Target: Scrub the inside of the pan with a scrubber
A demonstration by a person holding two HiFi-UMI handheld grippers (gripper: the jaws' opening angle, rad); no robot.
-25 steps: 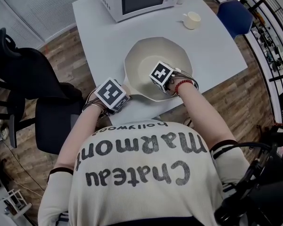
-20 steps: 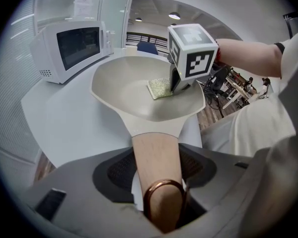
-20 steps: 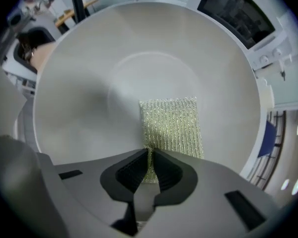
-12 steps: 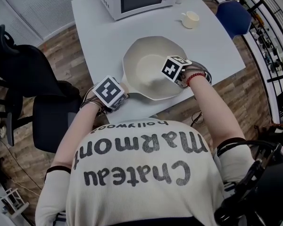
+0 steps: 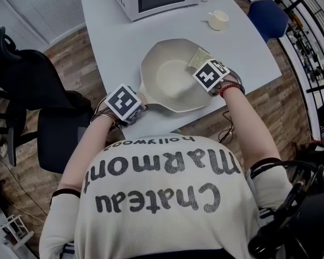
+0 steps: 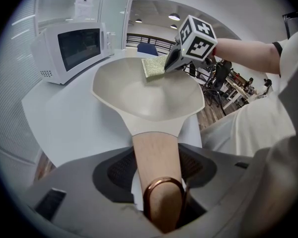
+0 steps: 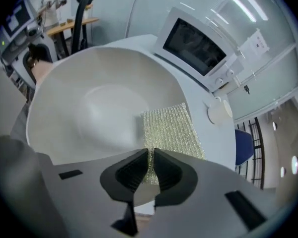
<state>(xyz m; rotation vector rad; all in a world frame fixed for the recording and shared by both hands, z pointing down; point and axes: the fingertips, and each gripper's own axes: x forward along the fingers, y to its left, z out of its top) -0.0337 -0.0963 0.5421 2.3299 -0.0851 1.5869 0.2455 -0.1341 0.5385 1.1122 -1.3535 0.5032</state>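
Presently pan (image 5: 167, 82) holds scrubber (image 5: 198, 57) on inner wall, right gripper (image 7: 150, 168) pinching it.

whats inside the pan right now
Only the mesh scrubber, pinched by the right hand-held gripper and lying against the inner wall of the pan near its rim. The rest of the bowl looks bare. The wall under the scrubber and gripper is covered.

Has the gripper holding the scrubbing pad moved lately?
Yes. The right gripper, clamping the gold mesh scrubber, slid from the middle of the cream pan to its right rim, toward the white cup.
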